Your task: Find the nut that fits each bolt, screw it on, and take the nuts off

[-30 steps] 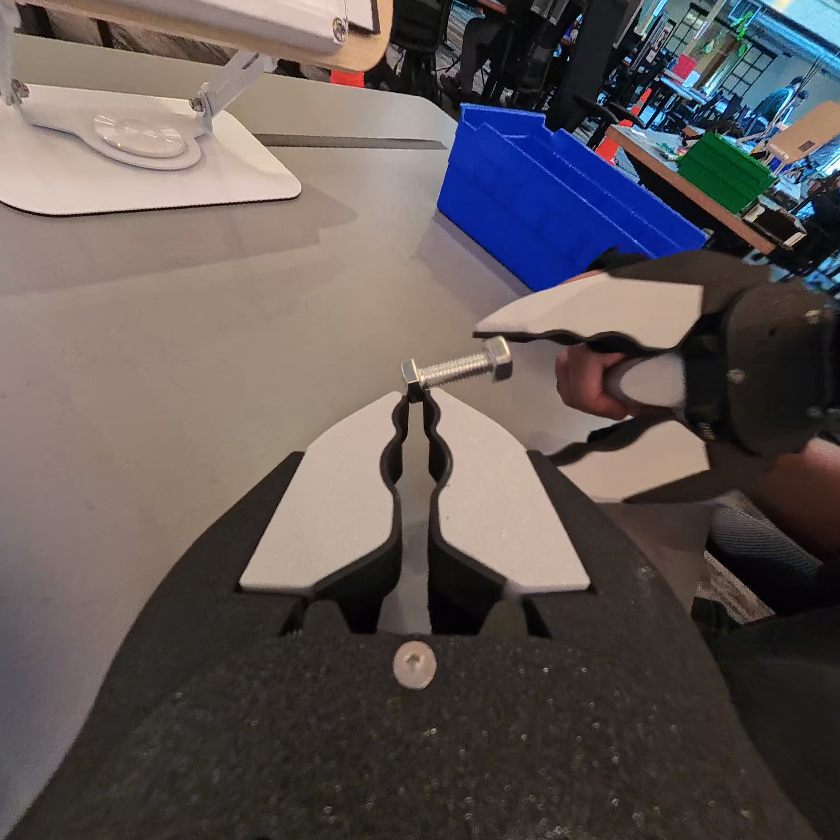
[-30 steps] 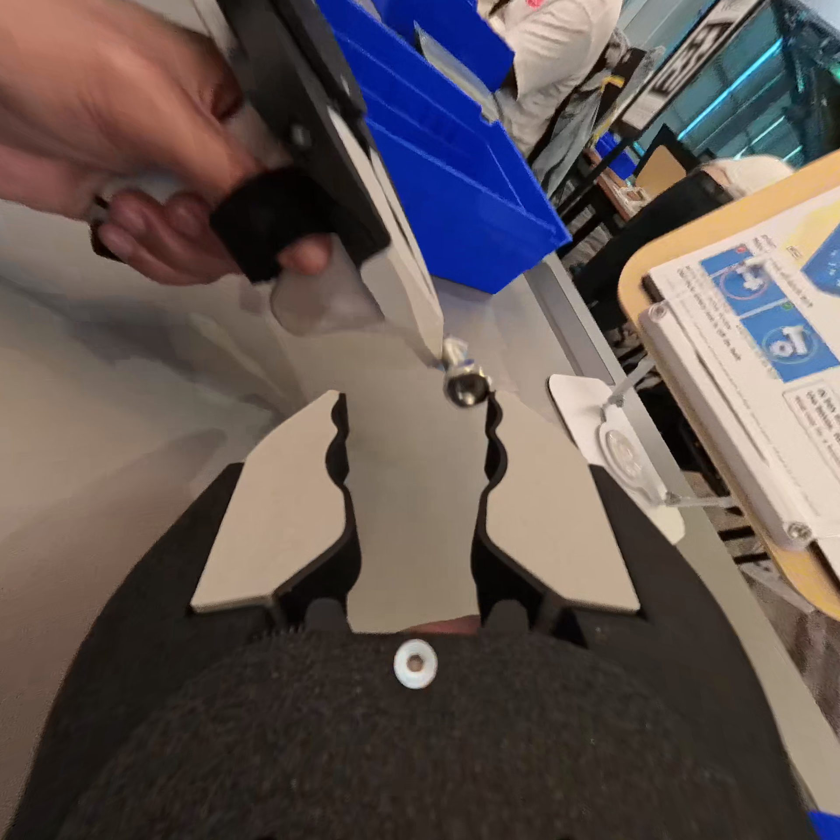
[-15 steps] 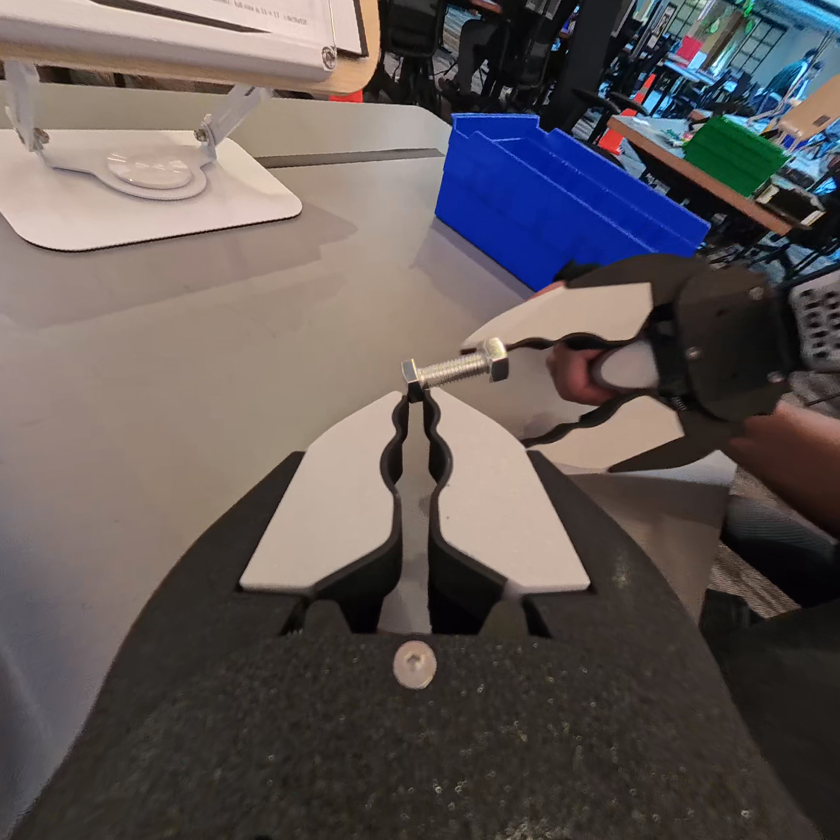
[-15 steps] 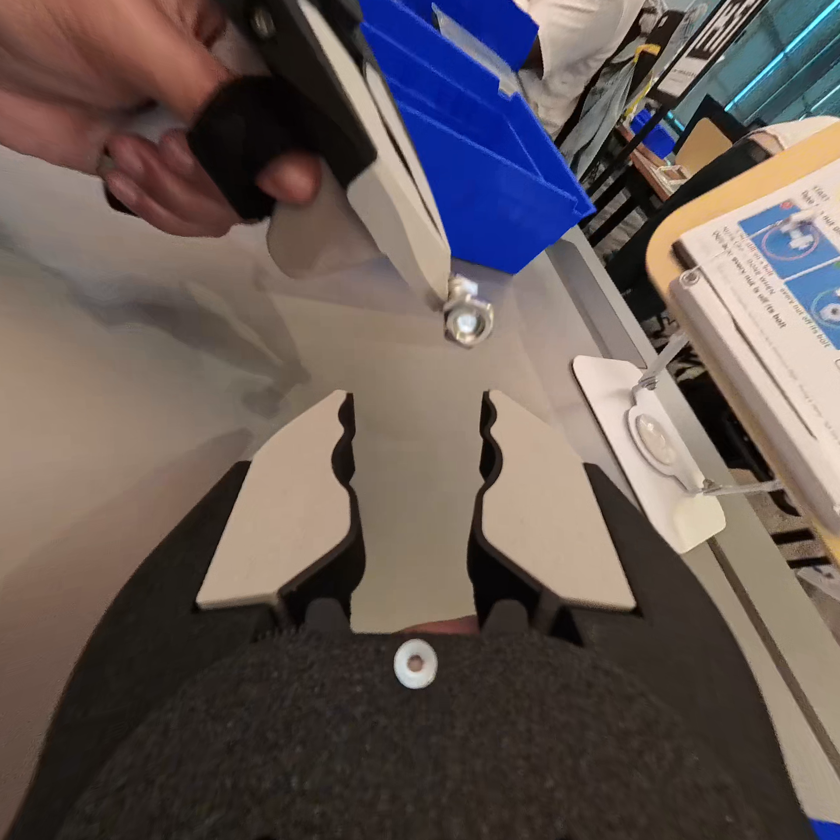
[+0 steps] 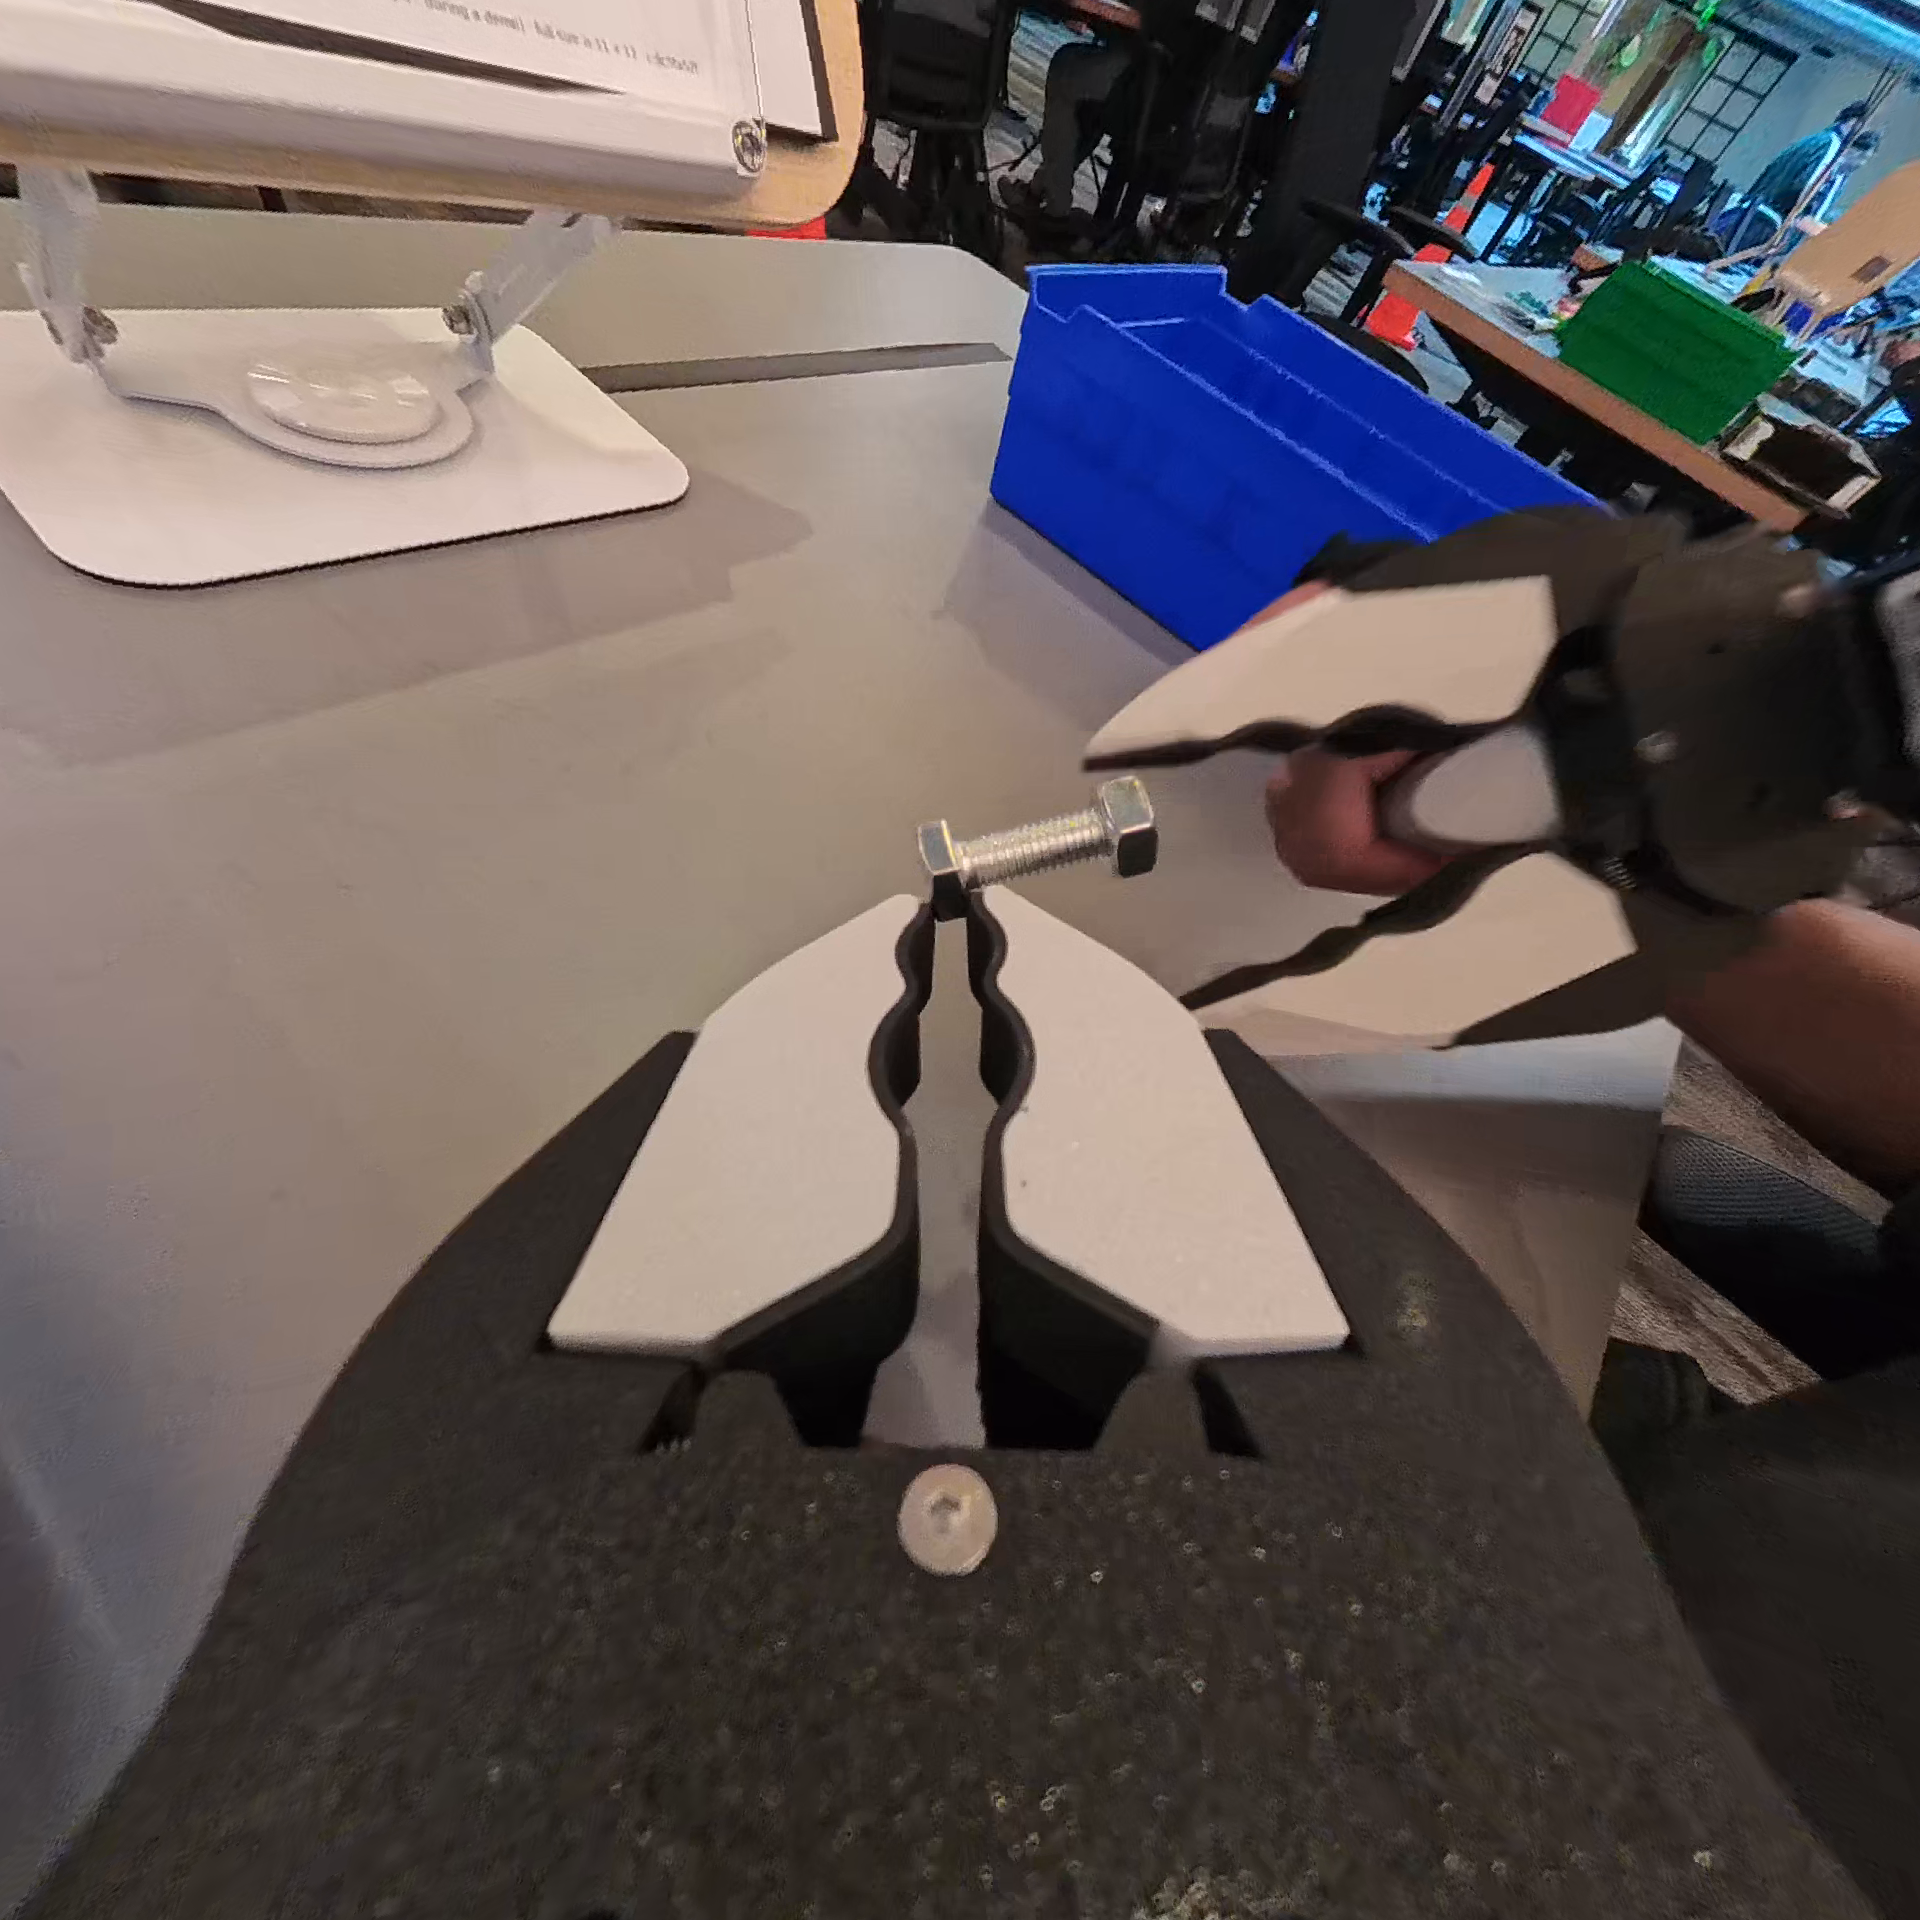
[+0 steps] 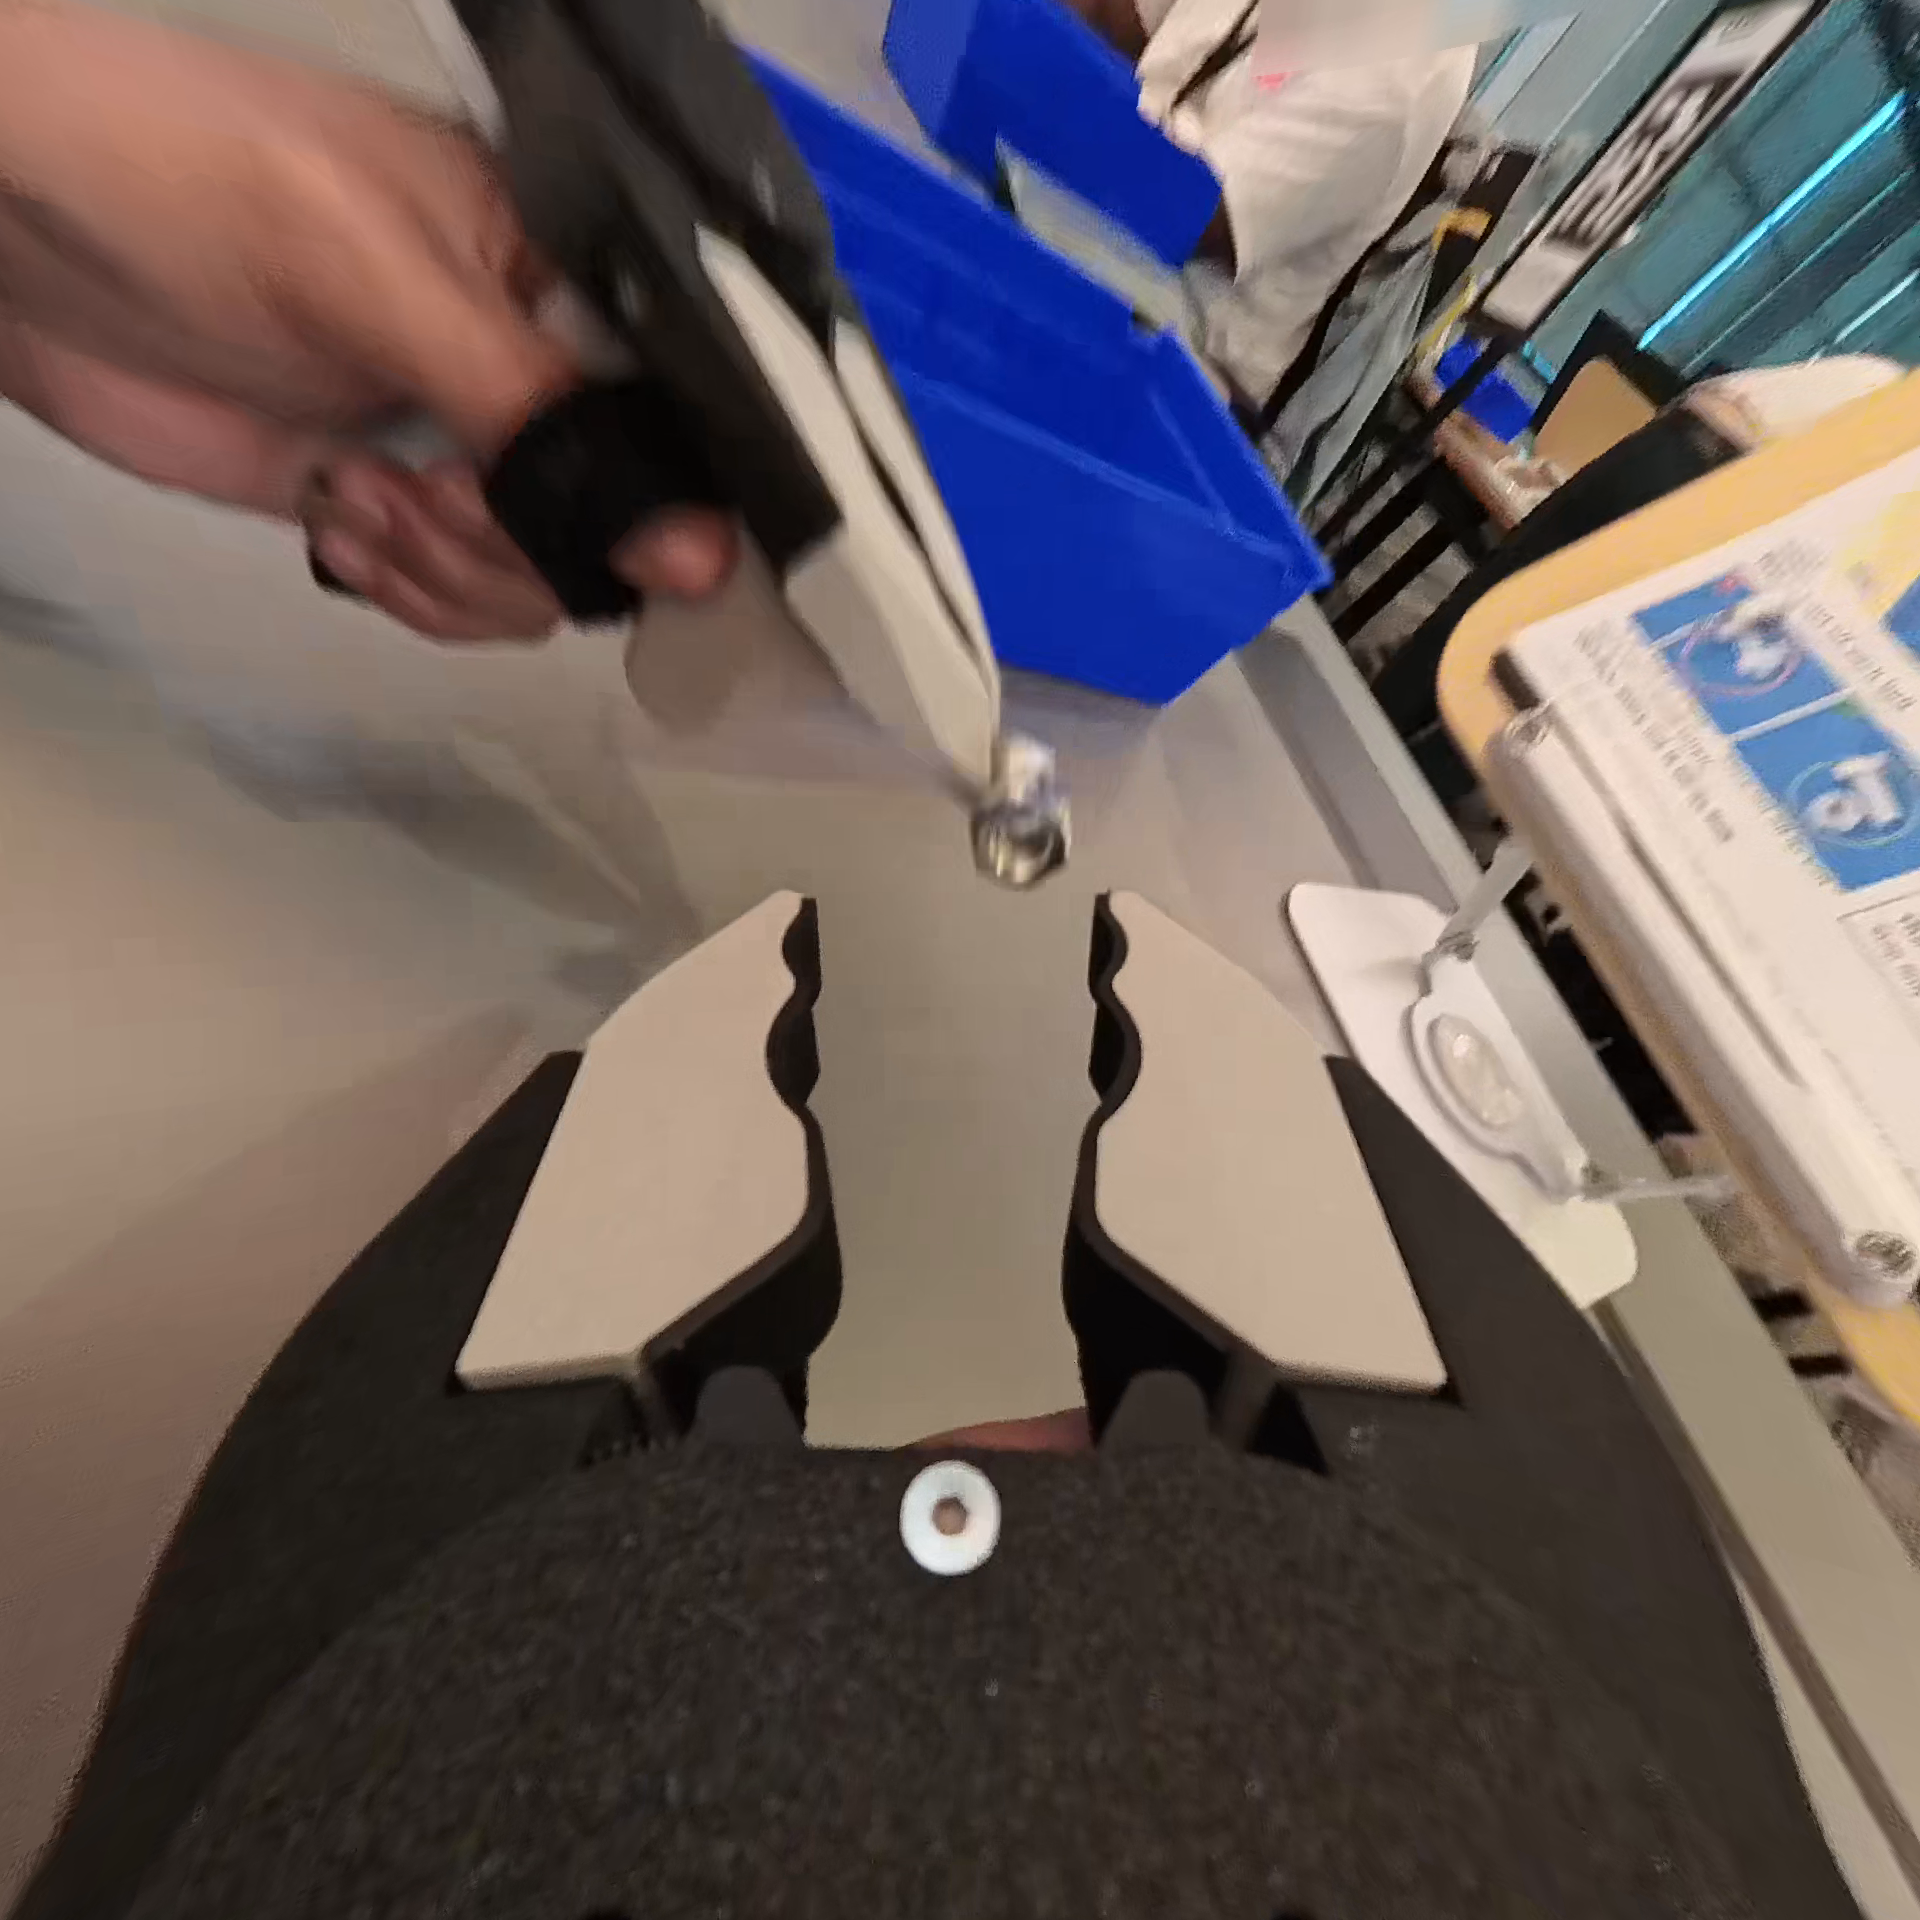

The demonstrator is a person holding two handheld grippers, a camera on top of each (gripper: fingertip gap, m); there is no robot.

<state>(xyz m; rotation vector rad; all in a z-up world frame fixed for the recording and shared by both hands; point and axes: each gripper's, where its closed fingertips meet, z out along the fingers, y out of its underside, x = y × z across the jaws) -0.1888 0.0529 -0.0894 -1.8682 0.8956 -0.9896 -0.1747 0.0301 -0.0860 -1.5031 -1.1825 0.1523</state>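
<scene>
My left gripper (image 5: 948, 906) is shut on the head of a silver bolt (image 5: 1023, 852) and holds it level above the grey table (image 5: 416, 831). A hex nut (image 5: 1129, 840) sits on the far end of the thread, pointing right. My right gripper (image 5: 1137, 884) is open, with its fingers above and below the nut and not touching it. In the right wrist view the right gripper (image 6: 951, 914) is open and empty. The nut (image 6: 1021, 836) hangs just beyond its fingertips, nearer the right finger. The left gripper (image 6: 977, 758) and the hand holding it are blurred there.
A blue bin (image 5: 1247, 457) stands at the table's far right; it also shows in the right wrist view (image 6: 1091, 499). A white stand (image 5: 312, 447) carrying a printed board sits at the far left. The table edge runs below the right gripper. The tips of both grippers are at nearly the same place.
The right gripper drew back from the nut, then came close to it again, staying open. The left gripper kept its hold on the bolt and barely moved.
</scene>
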